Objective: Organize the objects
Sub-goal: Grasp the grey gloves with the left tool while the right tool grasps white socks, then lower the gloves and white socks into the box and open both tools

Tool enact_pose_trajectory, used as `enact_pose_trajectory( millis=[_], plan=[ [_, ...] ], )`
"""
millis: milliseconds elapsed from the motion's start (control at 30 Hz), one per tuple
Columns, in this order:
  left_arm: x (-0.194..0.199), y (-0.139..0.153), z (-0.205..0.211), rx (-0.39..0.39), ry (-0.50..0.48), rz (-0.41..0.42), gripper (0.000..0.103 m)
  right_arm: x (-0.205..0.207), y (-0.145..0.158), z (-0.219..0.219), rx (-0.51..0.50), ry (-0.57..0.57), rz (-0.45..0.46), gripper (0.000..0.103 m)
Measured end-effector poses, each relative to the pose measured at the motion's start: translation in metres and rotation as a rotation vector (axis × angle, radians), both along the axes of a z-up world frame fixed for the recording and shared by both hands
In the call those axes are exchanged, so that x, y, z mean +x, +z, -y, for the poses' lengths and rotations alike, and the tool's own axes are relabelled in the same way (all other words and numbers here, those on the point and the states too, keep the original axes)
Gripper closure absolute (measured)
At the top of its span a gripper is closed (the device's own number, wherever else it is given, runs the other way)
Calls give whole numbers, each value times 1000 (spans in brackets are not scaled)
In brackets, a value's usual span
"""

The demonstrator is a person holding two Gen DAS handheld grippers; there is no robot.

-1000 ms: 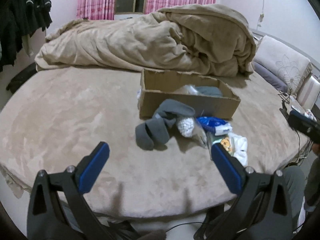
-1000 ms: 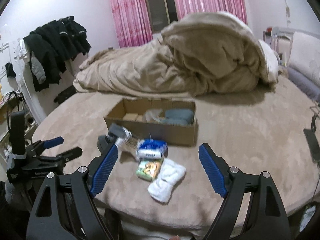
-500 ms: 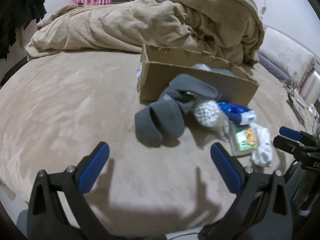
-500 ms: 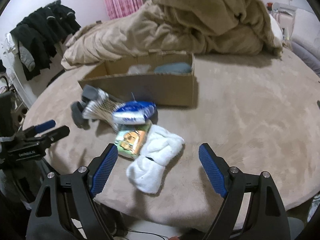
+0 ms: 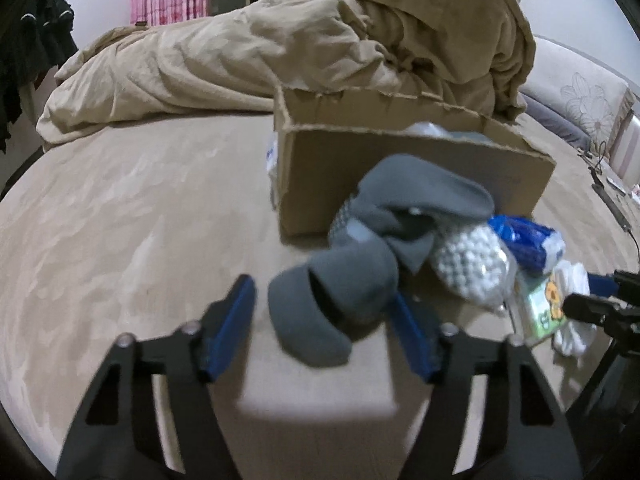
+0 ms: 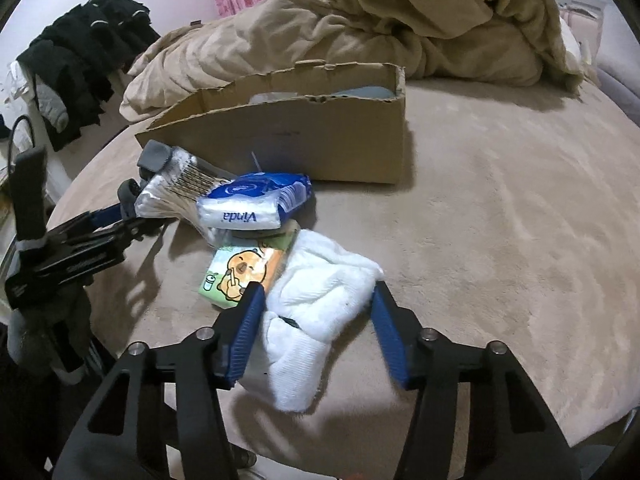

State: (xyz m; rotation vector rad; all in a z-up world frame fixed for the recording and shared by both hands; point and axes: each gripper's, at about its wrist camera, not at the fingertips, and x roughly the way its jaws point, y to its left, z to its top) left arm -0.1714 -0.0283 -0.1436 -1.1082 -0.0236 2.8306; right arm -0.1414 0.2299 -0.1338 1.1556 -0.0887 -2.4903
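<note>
A pair of grey socks (image 5: 348,280) lies on the bed in front of an open cardboard box (image 5: 400,168). My left gripper (image 5: 324,308) is open, its blue fingers on either side of the socks' near end. A white sock bundle (image 6: 320,300) lies at the bed's near edge; my right gripper (image 6: 316,320) is open and straddles it. Beside it lie a cartoon tissue pack (image 6: 244,272), a blue Vinda tissue pack (image 6: 252,204) and a clear bag of cotton swabs (image 6: 176,192). The box (image 6: 304,136) holds pale items, mostly hidden.
A rumpled tan duvet (image 5: 300,48) is heaped behind the box. Dark clothes (image 6: 84,68) hang at the left wall. A pillow (image 5: 580,96) lies at the far right. The left gripper (image 6: 80,240) shows at the left of the right wrist view.
Both grippers have moved forward and down. The left now straddles the grey socks and the right straddles the white socks. Both jaw gaps have narrowed.
</note>
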Motion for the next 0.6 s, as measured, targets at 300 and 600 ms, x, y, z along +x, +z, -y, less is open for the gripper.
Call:
enact_pose_trajectory(
  millis=[300,600],
  plan=[
    [3,8,-9,31,-53,-13,71,3,5,-9,-57,-4,1,58],
    [30,30,-5,83,-38,-38,73,18,33,-19,-64,-29,-65,60]
  ],
)
